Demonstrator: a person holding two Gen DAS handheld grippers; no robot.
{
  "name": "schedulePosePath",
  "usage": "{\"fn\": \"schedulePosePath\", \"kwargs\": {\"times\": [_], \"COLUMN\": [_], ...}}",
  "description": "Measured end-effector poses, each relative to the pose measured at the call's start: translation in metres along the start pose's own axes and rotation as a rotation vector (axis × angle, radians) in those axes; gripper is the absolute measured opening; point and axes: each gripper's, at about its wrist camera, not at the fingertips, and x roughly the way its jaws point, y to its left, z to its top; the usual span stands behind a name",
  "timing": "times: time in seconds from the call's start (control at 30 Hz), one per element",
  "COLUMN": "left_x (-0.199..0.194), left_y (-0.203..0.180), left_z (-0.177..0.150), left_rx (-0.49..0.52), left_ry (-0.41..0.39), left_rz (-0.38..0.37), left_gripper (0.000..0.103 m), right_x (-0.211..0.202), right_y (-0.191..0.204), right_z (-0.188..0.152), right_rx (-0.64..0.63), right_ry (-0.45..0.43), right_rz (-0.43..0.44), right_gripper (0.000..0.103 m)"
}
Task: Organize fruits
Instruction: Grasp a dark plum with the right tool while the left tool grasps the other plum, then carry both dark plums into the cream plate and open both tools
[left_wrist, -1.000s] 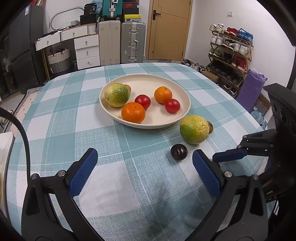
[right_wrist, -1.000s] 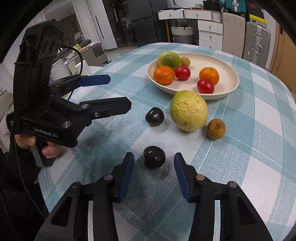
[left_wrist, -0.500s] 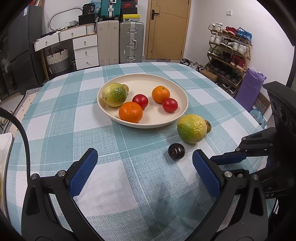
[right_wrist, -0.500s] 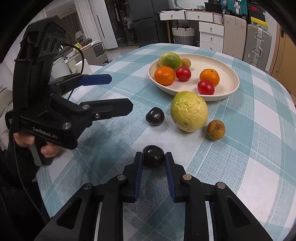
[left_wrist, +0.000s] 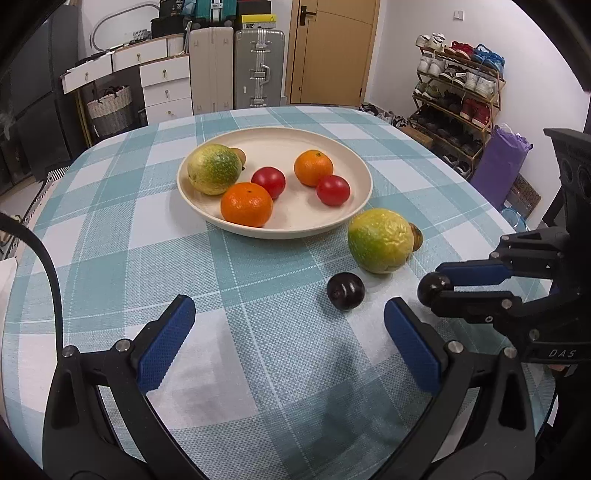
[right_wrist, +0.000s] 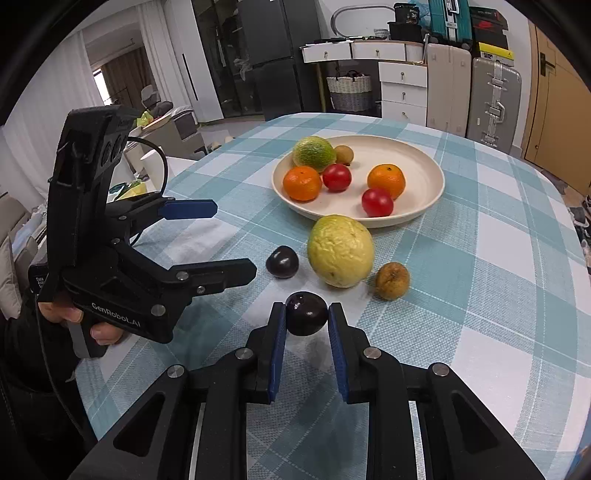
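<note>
My right gripper (right_wrist: 306, 319) is shut on a dark plum (right_wrist: 306, 318) and holds it just above the tablecloth; it also shows in the left wrist view (left_wrist: 433, 285). A second dark plum (right_wrist: 282, 261) lies on the cloth beside a big yellow-green citrus (right_wrist: 340, 249) and a small brown fruit (right_wrist: 392, 280). The cream plate (right_wrist: 424, 173) holds two oranges, two red tomatoes, a green citrus and a small brown fruit. My left gripper (left_wrist: 288, 336) is open and empty, near the table's front, left of the loose plum (left_wrist: 345, 291).
The round table has a teal checked cloth (left_wrist: 122, 236). Suitcases (left_wrist: 258, 66), white drawers (left_wrist: 166, 88) and a shoe rack (left_wrist: 458, 96) stand beyond the table. The left gripper's body (right_wrist: 110, 258) sits left of the held plum.
My right gripper closed on the near dark plum and lifted it slightly off the cloth. The left gripper stayed open and barely moved.
</note>
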Motion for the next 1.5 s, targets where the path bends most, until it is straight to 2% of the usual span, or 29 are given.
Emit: {"fn": "schedulePosePath", "kwargs": {"times": [0.13, 0.27, 0.3, 0.37, 0.43, 0.5, 0.8, 0.9, 1.1, 1.5], "left_x": [0.005, 0.012, 0.014, 0.018, 0.02, 0.022, 0.026, 0.027, 0.022, -0.012], "left_y": [-0.006, -0.017, -0.019, -0.024, -0.026, -0.027, -0.028, -0.03, -0.03, -0.016], "left_z": [0.002, 0.004, 0.004, 0.004, 0.004, 0.004, 0.007, 0.008, 0.008, 0.019], "left_rx": [0.015, 0.055, 0.068, 0.086, 0.091, 0.089, 0.074, 0.073, 0.071, 0.04], "left_ry": [0.01, 0.027, 0.039, 0.057, 0.067, 0.073, 0.08, 0.08, 0.061, -0.071], "left_rz": [-0.01, -0.029, -0.028, -0.029, -0.039, -0.047, -0.089, -0.099, -0.103, -0.12], "left_gripper": [0.099, 0.081, 0.072, 0.062, 0.057, 0.047, 0.028, 0.023, 0.022, 0.022], "right_x": [-0.003, -0.006, -0.007, -0.008, -0.009, -0.009, -0.013, -0.015, -0.016, -0.026], "right_y": [-0.005, -0.006, -0.007, -0.007, -0.009, -0.009, -0.012, -0.012, -0.012, -0.02], "right_z": [0.0, 0.0, 0.0, -0.001, -0.001, 0.0, 0.001, 0.001, 0.001, 0.005], "right_rx": [0.016, 0.023, 0.025, 0.029, 0.033, 0.034, 0.04, 0.04, 0.042, 0.09], "right_ry": [-0.006, -0.015, -0.017, -0.022, -0.025, -0.026, -0.036, -0.04, -0.047, -0.12], "right_rz": [-0.013, -0.012, -0.007, -0.002, -0.001, -0.003, -0.005, -0.005, -0.004, -0.018], "right_gripper": [0.024, 0.024, 0.024, 0.024, 0.024, 0.024, 0.024, 0.024, 0.024, 0.024]}}
